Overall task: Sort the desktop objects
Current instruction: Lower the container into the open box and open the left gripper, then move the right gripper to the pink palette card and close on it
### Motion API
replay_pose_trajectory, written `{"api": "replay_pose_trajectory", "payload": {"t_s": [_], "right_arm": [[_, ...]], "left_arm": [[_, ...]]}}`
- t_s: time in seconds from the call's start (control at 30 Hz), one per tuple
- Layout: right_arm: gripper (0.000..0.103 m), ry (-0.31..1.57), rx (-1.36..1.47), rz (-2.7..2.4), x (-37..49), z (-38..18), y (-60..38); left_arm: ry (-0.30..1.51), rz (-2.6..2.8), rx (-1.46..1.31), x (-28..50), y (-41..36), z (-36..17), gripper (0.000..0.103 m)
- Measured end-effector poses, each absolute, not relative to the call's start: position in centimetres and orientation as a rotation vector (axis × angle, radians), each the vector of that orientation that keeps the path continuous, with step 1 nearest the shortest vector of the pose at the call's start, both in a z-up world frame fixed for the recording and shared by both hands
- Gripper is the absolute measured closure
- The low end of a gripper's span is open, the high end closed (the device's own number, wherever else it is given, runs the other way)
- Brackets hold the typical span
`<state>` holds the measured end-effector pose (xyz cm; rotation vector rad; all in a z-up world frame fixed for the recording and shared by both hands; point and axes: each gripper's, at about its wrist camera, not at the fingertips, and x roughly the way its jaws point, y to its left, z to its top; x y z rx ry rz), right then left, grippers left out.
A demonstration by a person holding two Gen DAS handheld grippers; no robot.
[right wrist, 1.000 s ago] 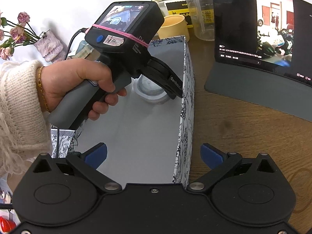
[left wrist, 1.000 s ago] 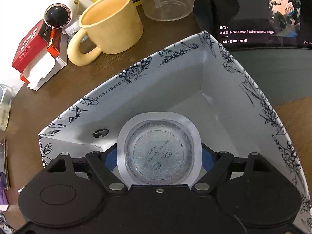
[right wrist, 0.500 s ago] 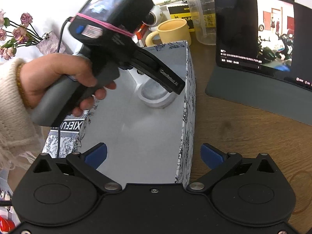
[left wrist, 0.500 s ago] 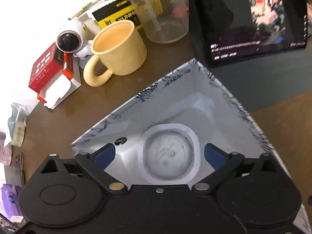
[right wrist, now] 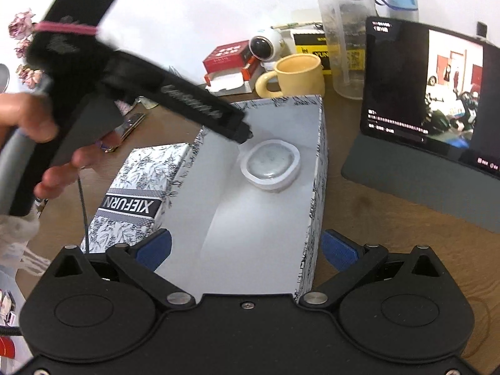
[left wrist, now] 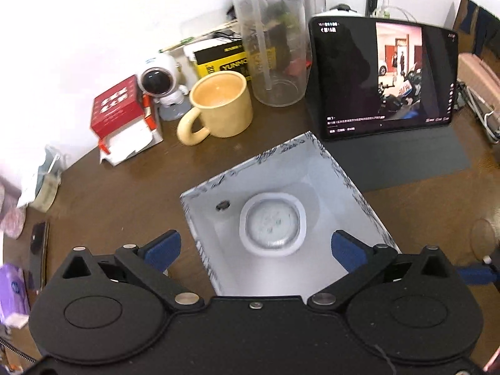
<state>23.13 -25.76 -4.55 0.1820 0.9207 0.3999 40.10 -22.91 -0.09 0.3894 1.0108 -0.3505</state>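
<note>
A sealed white jelly cup lies on the floor of the open white box with a black floral print. High above it, my left gripper stands open with nothing between its blue pads. In the right wrist view the same cup rests near the far end of the box. The left gripper's black body, held by a hand, hangs over the box's left wall. My right gripper is open over the near end of the box, holding nothing.
A yellow mug, an astronaut figure, a red carton and a clear jug stand behind the box. A tablet on a grey cover stands at the right. The box lid lies left of the box.
My left gripper opened, left the jelly cup on the box floor, and rose up and back. The right gripper stayed open and barely moved.
</note>
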Motion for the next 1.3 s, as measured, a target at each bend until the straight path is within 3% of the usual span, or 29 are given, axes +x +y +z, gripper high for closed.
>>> {"api": "replay_pose_trajectory", "payload": {"t_s": [0.7,1.3], "right_arm": [[0.000,0.848,0.018,0.460,13.1,0.0,-17.8],[0.000,0.902,-0.390,0.819,7.6,-3.8,-9.0]], "left_arm": [[0.967,-0.296,0.291,24.4,-8.7,5.6,0.000],[1.048,-0.202,0.220,14.1,0.0,2.0,0.000]]}}
